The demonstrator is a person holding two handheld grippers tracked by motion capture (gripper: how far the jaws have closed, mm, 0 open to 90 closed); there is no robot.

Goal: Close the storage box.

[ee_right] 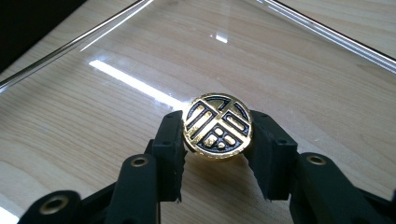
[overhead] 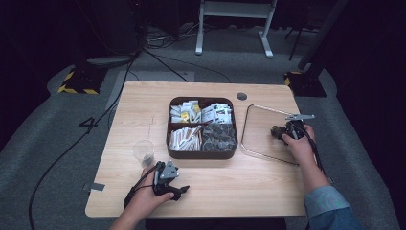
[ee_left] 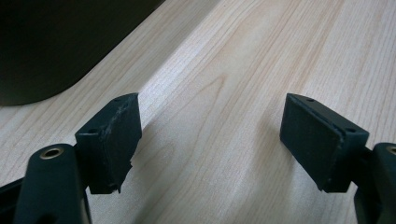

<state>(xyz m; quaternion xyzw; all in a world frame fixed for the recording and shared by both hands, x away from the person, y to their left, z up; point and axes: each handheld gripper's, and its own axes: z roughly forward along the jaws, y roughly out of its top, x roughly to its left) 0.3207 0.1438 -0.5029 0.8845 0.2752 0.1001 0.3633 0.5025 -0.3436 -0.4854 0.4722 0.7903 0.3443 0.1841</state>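
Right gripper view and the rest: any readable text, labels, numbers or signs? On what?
"福"-like gold character in a ring: on the round black-and-gold knob clamped by the right hand-held gripper over the clear glass lid.
"4"-like dark mark: on the grey carpet floor.
Print on sachets in the brown four-compartment tray: too small to read.

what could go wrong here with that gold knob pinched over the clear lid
The right gripper pinches the round gold knob only by its edges, so it may twist or slip out onto the clear lid. The lid looks slick and could slide toward the table edge.
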